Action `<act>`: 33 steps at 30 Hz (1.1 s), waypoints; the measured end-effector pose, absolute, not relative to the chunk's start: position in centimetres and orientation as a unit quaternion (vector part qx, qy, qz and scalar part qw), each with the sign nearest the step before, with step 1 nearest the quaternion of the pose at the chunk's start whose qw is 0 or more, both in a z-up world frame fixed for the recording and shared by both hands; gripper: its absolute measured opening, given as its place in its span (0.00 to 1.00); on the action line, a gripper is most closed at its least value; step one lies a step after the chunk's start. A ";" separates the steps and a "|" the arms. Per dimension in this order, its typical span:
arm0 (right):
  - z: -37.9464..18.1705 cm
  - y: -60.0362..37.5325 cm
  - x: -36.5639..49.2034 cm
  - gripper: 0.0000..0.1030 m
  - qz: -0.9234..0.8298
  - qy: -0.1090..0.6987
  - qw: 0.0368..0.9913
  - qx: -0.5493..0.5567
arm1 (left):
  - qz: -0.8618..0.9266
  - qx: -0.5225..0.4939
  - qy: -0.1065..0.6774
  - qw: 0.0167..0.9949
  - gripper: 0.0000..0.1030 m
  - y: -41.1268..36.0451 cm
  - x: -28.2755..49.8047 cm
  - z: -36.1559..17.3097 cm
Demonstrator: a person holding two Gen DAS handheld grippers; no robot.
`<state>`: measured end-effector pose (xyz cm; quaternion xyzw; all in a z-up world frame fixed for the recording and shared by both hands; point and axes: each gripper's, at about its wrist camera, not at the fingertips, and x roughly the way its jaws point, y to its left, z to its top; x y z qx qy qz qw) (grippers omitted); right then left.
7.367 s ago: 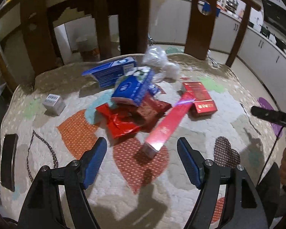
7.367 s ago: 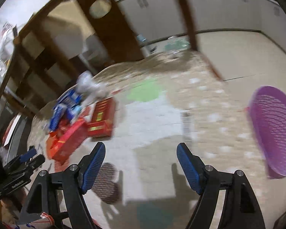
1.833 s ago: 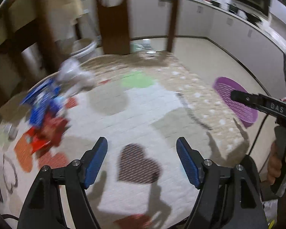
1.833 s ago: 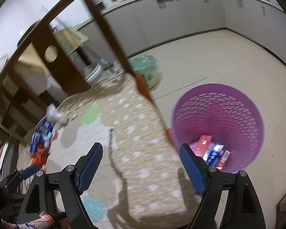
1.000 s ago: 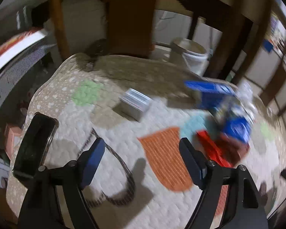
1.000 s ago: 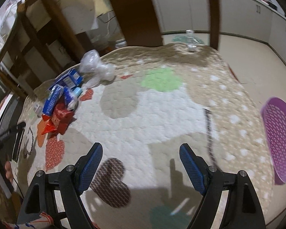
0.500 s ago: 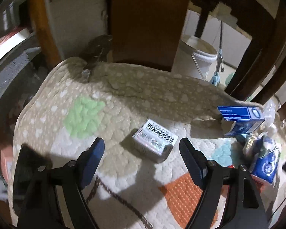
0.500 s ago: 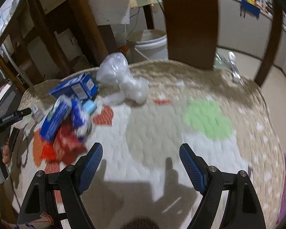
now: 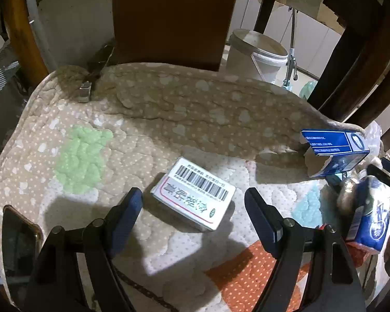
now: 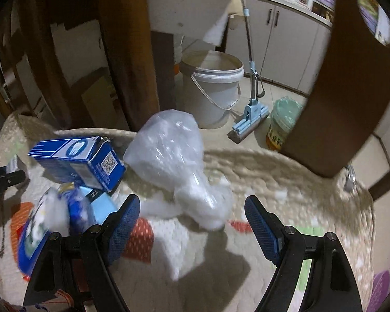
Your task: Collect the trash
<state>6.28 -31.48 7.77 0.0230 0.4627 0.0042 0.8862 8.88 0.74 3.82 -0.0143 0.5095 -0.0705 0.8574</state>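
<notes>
Now your left claw (image 9: pixel 193 217) has swung off the bare quilt and frames the white barcode box (image 9: pixel 193 197), jaws apart and empty. Your right claw (image 10: pixel 192 219), equally apart, has turned from the purple basket to the clear plastic bag (image 10: pixel 178 161). Both pieces are ready for pickup.

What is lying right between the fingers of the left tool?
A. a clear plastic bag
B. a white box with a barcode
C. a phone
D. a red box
B: the white box with a barcode lies flat on the quilted cover, in the gap of the open left tool, untouched.
</notes>
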 end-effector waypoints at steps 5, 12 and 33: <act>6.9 -30.5 7.5 0.56 0.011 0.472 0.882 0.006 | -0.073 -0.007 0.506 0.859 0.52 -0.3 8.4 4.2; 7.1 -31.7 4.9 0.46 0.029 0.466 0.882 0.064 | -0.074 0.008 0.480 0.874 0.52 -1.4 5.2 6.1; 8.8 -35.7 -8.9 0.46 0.010 0.450 0.884 0.123 | -0.119 0.056 0.443 0.887 0.52 -6.8 -5.9 10.9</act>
